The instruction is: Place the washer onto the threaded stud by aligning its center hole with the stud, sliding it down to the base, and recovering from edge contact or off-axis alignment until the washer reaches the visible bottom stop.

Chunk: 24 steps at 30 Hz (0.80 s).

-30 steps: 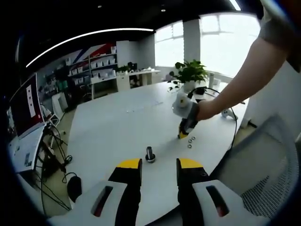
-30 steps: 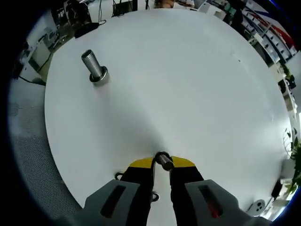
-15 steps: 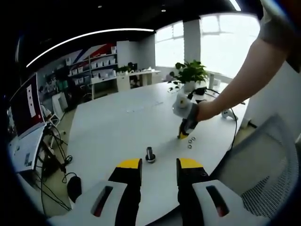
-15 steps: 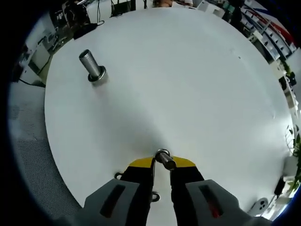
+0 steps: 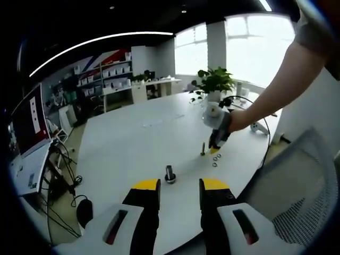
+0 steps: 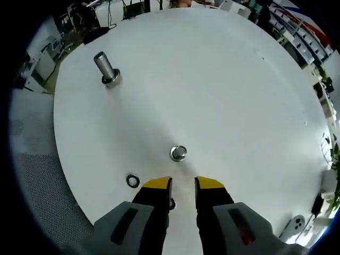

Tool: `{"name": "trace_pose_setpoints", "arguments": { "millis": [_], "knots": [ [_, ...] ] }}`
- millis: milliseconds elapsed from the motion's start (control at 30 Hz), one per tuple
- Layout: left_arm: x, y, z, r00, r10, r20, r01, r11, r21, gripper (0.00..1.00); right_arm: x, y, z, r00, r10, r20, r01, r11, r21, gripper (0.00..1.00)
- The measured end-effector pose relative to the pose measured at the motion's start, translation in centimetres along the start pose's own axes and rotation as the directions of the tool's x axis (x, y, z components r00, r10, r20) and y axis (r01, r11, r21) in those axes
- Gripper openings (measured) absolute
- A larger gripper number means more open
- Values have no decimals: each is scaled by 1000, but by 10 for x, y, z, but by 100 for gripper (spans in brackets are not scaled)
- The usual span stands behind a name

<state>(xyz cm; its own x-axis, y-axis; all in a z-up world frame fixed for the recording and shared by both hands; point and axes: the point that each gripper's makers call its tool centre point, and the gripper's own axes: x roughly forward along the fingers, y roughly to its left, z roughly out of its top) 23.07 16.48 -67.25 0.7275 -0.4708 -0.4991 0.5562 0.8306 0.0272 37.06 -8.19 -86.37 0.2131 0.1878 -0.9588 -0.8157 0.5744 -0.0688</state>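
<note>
Surface, white and round, now carrying small stud, pinched between right tongs half a second ago. Set down upright, just beyond the tips. Probably means the post is now ready, and next comes fetching of a washer.

Pot at the far edge of the surface, holding a green plant.

Right tongs now spread and empty, pulled back a little from small stud. Left tongs also spread, nothing between, hovering at the near edge.

Large stud standing far left in the right gripper view, well apart from the rest.

Washer lying flat, near left of the right tongs' tips, not yet on any stud. Second ring half hidden under the left jaw; cannot tell much of it.
</note>
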Motion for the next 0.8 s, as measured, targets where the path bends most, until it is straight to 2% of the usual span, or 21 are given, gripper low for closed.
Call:
{"name": "trace_pose_setpoints", "arguments": {
  "millis": [333, 600, 667, 800],
  "knots": [
    [0, 0, -1, 1000, 3, -7, -3, 1000, 8, 27, -1, 7, -28, 998, 35, -42, -34, 999, 12, 19],
    [0, 1, -2, 1000, 8, -10, -8, 1000, 10, 27, 2, 17, -34, 997, 69, -45, -68, 998, 12, 19],
    [0, 2, -2, 1000, 10, -10, -10, 1000, 12, 27, 2, 15, -34, 997, 56, -46, -58, 998, -28, 18],
    [0, 1, -2, 1000, 9, -12, -9, 1000, 14, 27, 2, 13, -34, 997, 59, -53, -60, 998, -26, 17]
  ]
}}
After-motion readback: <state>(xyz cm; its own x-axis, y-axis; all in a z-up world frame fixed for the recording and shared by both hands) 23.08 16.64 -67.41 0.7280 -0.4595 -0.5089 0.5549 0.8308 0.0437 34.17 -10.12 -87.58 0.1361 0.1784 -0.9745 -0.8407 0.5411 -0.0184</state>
